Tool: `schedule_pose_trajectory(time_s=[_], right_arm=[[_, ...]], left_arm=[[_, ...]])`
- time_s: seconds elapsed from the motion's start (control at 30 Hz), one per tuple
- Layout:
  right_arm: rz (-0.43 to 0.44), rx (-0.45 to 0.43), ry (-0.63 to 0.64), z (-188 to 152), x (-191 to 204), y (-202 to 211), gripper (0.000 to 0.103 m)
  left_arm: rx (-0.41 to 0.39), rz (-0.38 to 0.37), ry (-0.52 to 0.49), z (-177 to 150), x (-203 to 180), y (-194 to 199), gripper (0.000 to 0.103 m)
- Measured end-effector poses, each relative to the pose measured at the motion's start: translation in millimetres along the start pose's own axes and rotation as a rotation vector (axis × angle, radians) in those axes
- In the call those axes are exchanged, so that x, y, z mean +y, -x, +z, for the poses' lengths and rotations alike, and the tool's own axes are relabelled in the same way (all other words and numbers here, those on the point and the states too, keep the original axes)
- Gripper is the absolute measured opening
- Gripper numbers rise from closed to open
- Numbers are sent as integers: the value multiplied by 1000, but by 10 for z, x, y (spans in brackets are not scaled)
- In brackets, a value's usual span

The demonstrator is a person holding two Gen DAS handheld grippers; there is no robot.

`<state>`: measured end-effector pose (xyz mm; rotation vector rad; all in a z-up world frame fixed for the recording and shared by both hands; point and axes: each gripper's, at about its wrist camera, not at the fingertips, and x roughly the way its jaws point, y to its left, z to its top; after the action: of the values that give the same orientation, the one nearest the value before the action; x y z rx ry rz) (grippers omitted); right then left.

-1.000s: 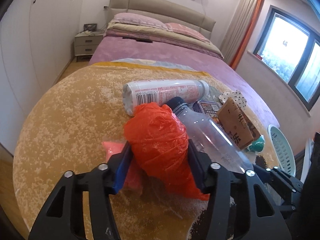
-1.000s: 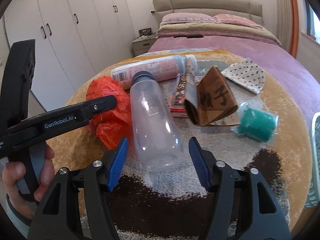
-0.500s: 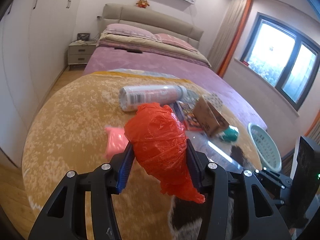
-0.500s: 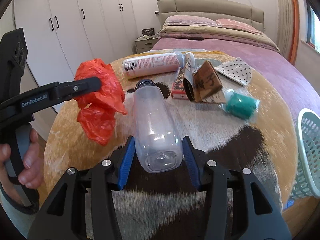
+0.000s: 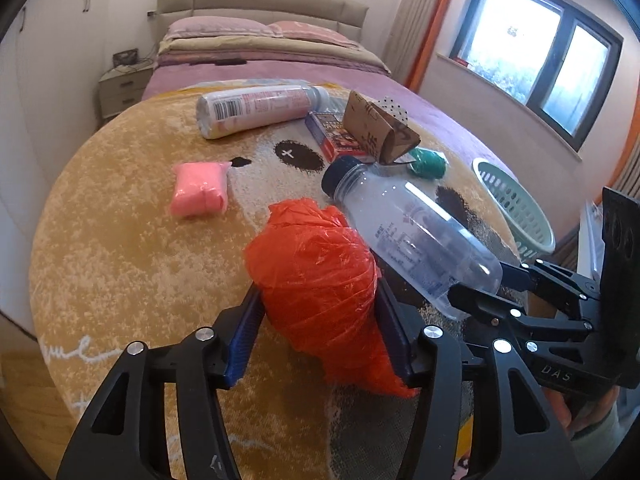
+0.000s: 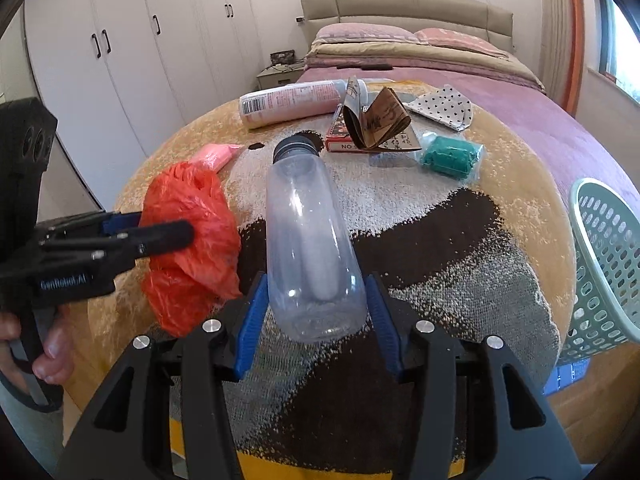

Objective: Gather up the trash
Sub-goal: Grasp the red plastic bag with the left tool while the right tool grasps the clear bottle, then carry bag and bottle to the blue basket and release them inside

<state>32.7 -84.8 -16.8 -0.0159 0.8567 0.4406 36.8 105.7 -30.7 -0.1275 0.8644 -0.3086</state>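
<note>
1. Left hand-held gripper [image 5: 320, 316] is clamped on a crumpled orange-red plastic bag [image 5: 316, 276], lifted off the round tan rug [image 5: 120, 248]; its jaws just eased wider but the bag's still squeezed between them.
2. Right hand-held gripper [image 6: 316, 312] grips a clear empty plastic bottle with a dark cap [image 6: 308, 232] by its base, jaws just eased too.
3. Pale green slotted plastic basket [image 6: 604, 256] sits at the rug's right edge.
4. Small pink packet [image 5: 200, 188] lies on the rug.

Two black skeletal grippers: left gripper [image 5: 320, 332], right gripper [image 6: 314, 320]; blue ribbed pads [image 6: 250, 320], silver screws [image 5: 433, 332], white "GenRobot.AI" lettering, grey trigger handle.
</note>
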Motion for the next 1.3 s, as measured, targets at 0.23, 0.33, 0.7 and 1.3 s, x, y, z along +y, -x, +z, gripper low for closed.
schedule_pose_trajectory(time_s=[0.23, 0.33, 0.7, 1.3], right_arm=[[2, 3, -5, 181, 27, -118, 50], [-2, 14, -2, 232, 32, -180, 50], [5, 54, -22, 284, -22, -307, 50], [62, -35, -1, 337, 69, 35, 44]], left_arm=[[-37, -31, 77, 29, 75, -167, 65], [-33, -63, 104, 4, 76, -248, 65], [-57, -92, 155, -5, 114, -240, 47], [-139, -71, 142, 88, 134, 165, 43]])
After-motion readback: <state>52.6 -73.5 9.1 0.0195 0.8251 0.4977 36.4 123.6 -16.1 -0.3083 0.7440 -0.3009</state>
